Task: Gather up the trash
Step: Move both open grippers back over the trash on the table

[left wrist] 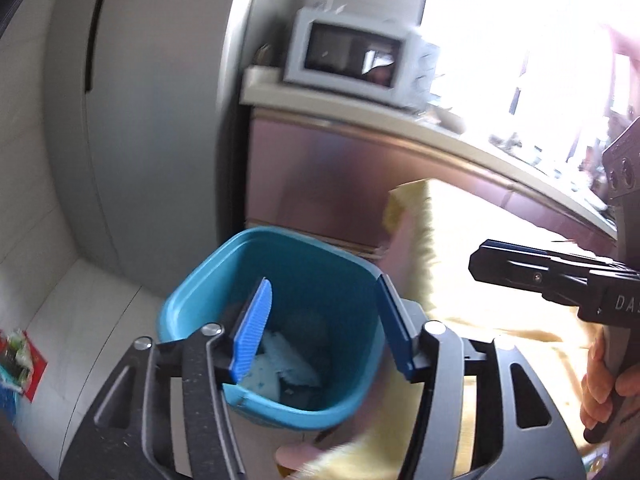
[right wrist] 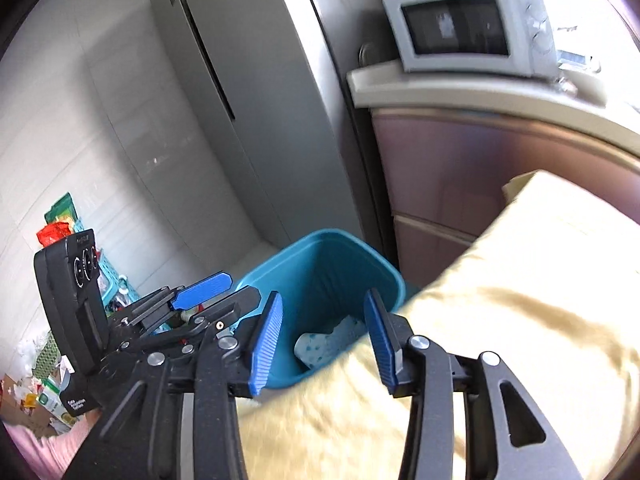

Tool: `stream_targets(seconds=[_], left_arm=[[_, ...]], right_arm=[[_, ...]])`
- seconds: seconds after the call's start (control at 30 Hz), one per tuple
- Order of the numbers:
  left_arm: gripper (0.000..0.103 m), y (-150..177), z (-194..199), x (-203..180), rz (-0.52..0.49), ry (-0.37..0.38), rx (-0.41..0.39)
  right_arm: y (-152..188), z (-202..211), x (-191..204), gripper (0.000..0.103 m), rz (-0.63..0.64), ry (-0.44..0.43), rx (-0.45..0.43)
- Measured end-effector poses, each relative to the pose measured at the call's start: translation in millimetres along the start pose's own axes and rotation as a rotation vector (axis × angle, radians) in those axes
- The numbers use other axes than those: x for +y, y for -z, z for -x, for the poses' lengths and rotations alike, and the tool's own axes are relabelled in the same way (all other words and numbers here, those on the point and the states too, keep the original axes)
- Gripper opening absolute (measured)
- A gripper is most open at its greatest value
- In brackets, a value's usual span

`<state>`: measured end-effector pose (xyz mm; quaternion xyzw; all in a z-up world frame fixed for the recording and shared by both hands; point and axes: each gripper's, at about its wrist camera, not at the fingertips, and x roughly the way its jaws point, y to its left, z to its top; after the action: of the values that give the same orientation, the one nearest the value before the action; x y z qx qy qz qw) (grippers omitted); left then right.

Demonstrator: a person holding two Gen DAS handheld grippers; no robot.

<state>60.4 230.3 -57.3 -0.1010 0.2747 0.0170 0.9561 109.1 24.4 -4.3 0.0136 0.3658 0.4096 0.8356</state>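
Note:
A teal trash bin stands on the floor beside a table draped in yellow cloth. White crumpled trash lies at the bin's bottom, also in the right wrist view. My left gripper is open and empty, held above the bin's mouth. My right gripper is open and empty over the bin and the cloth's edge. The right gripper's body shows in the left wrist view; the left gripper shows in the right wrist view.
A grey fridge stands behind the bin. A microwave sits on a counter over pink cabinets. Snack packets and clutter pile by the wall at left, with more litter lower down.

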Motion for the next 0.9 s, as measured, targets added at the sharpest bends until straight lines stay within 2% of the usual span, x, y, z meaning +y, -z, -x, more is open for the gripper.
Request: stream_targets(seconds=[0.07,0.2,0.3,0.5,0.73,0.9], left_arm=[[0.064,-1.4,9.5,-18.1,-0.028,0.046,-0.019],[0.066,1.2,22.8,-62.1,-0.097,0.187,-0.041],[0.067,4.0,24.7,-96.7,-0.14,0.304,-0.024],[0.067,17.9,16.5,-174.9,-0.244,0.468,0.032],[0.068,38.8,7.1,-251.5,-0.345,0.601,0.108],[0.068,49.3,-0.5,-288.7,-0.399,0.607,0.147]], right_arm=[[5.1,25.2,-4.3,0.044,0.0,0.012,-0.04],[18.7,71.3,-18.4,0.046,-0.03,0.061,-0.1],[31.2,103.5,-31.2,0.047,-0.064,0.111,-0.135],[63.9,162.5,-65.8,0.048,-0.166,0.229,-0.192],[102.4,217.7,-112.3,0.048,-0.295,0.364,-0.252],[121.6,248.4,-143.9,0.05,-0.376,0.447,-0.297]])
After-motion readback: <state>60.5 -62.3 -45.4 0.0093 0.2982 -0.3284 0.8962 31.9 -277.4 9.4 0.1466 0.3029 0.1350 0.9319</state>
